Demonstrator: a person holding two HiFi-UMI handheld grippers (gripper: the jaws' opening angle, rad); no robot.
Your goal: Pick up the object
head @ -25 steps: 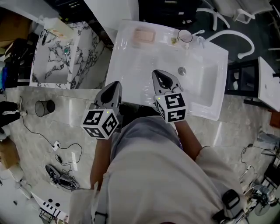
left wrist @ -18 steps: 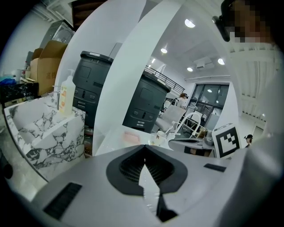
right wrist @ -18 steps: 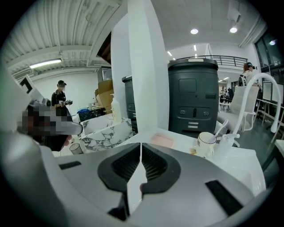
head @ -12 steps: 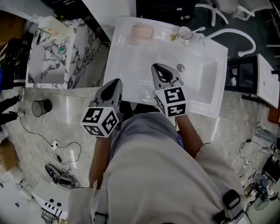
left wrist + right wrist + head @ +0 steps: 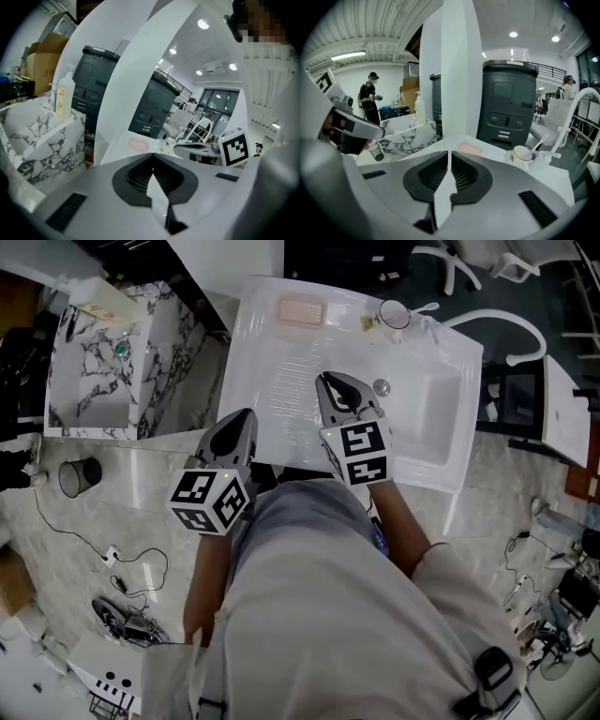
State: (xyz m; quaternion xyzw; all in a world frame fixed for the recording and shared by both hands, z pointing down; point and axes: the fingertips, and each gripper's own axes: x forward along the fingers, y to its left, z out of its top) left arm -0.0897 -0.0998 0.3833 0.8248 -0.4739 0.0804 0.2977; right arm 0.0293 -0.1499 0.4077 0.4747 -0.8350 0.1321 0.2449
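Observation:
A pink rectangular pad (image 5: 302, 311) lies at the far end of the white sink counter (image 5: 272, 381); it also shows in the left gripper view (image 5: 138, 144) and the right gripper view (image 5: 469, 148). A white cup (image 5: 395, 315) with a utensil in it stands to its right (image 5: 520, 154). My right gripper (image 5: 328, 381) hovers over the counter's middle, shut and empty (image 5: 450, 153). My left gripper (image 5: 244, 416) hangs at the counter's near left edge, shut with nothing in it (image 5: 152, 155).
The basin's drain (image 5: 381, 386) lies just right of the right gripper. A marble-patterned stand (image 5: 103, 371) with a bottle (image 5: 65, 96) sits to the left. A small dark cup (image 5: 80, 474) and cables (image 5: 131, 568) lie on the floor. White curved pipes (image 5: 511, 324) stand at the right.
Both grippers have edged forward and slightly left over the counter, the right one further. Their jaws stayed shut.

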